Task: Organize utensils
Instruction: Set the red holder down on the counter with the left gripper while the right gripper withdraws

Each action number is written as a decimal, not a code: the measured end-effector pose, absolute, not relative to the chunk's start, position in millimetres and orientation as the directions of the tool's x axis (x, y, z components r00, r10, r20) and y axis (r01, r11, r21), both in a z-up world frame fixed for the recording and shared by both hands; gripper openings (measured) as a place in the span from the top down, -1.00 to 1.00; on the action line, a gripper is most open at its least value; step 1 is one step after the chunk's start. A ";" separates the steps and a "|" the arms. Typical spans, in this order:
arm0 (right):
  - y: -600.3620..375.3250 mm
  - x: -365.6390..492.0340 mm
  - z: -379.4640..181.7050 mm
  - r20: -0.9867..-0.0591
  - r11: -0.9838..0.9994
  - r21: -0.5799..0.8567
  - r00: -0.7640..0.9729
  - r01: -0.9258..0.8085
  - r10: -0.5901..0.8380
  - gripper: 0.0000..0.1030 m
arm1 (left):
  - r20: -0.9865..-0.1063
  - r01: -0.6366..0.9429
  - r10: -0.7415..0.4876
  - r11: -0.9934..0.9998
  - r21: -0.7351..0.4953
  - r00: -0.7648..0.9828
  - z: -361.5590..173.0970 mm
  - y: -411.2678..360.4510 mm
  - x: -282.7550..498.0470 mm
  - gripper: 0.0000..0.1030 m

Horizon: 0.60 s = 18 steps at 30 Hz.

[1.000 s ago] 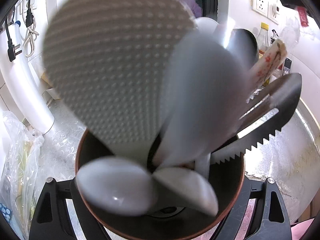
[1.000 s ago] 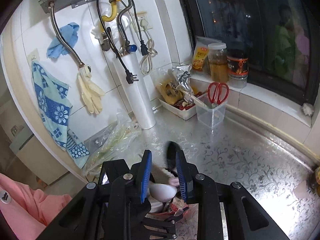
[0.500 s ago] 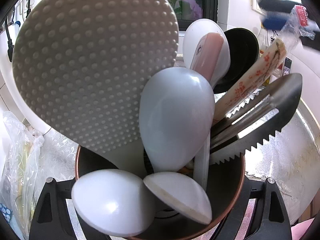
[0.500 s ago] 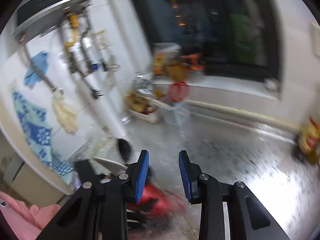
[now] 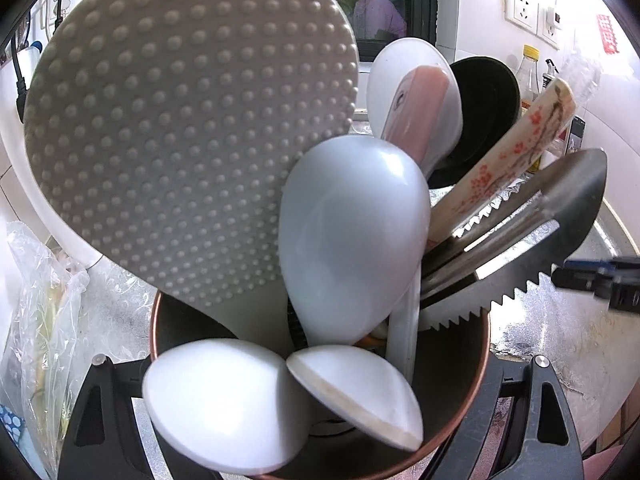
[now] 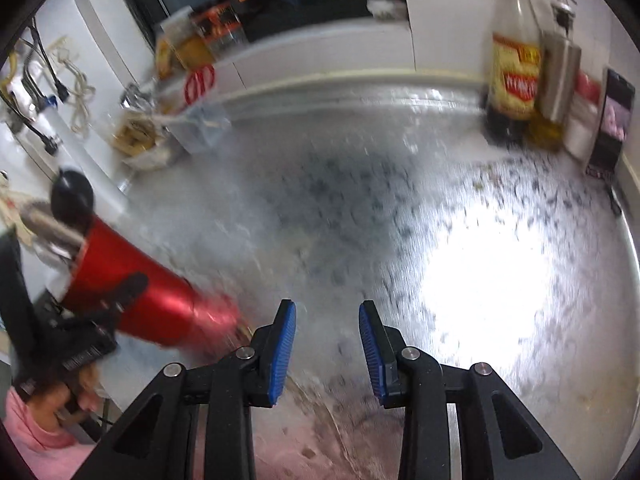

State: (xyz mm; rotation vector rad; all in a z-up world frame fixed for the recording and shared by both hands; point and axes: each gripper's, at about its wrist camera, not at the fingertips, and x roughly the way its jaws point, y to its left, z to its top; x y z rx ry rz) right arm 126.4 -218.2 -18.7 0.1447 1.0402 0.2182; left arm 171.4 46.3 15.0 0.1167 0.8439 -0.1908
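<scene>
Blue-padded right gripper (image 6: 327, 350), its jaws just opened wider with nothing between them, hangs over a glaring patterned steel countertop (image 6: 400, 208). At left, the left gripper (image 6: 86, 320) clasps a red utensil cup (image 6: 140, 300). A yellow-capped bottle (image 6: 514, 52) stands beside a steel dispenser (image 6: 558, 76).

Left wrist view: pressed close above the red cup (image 5: 452, 432), angled down past crowded utensils toward the window wall. Right wrist view: higher and farther off, tilted down over the patterned steel counter (image 6: 360, 208), blurred. Shared: same cup (image 6: 136, 292) at its left edge, probably the same oil bottle (image 6: 514, 48) too.
</scene>
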 end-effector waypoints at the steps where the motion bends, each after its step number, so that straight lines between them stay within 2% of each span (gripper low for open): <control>1: -218.2 124.4 -21.7 -0.842 0.971 0.215 0.482 -0.108 0.241 0.31 | -0.752 0.213 -0.121 0.977 0.026 0.648 15.4 46.5 172.6 -0.74; 3: -218.2 121.4 -24.4 -0.847 0.972 0.208 0.477 -0.106 0.234 0.22 | -0.754 0.211 -0.119 0.977 0.026 0.646 16.0 46.4 174.2 -0.74; 5: -216.2 119.9 -25.2 -0.849 0.974 0.201 0.477 -0.108 0.228 0.02 | -0.754 0.210 -0.119 0.977 0.026 0.646 17.0 46.2 174.8 -0.74; 9: -212.9 115.6 -26.0 -0.850 0.976 0.182 0.479 -0.122 0.219 -0.06 | -0.753 0.211 -0.120 0.977 0.025 0.646 18.3 46.2 175.5 -0.74; 12: -211.2 112.2 -29.2 -0.856 0.976 0.180 0.469 -0.126 0.218 -0.29 | -0.753 0.209 -0.120 0.978 0.024 0.647 18.5 46.1 175.2 -0.74; 14: -210.8 112.0 -31.7 -0.860 0.977 0.175 0.465 -0.123 0.212 -0.54 | -0.753 0.207 -0.116 0.978 0.027 0.647 18.2 46.0 174.0 -0.74; 18: -210.1 111.5 -35.3 -0.867 0.980 0.160 0.458 -0.114 0.195 -0.75 | -0.756 0.204 -0.108 0.978 0.034 0.645 16.4 43.2 172.8 -0.74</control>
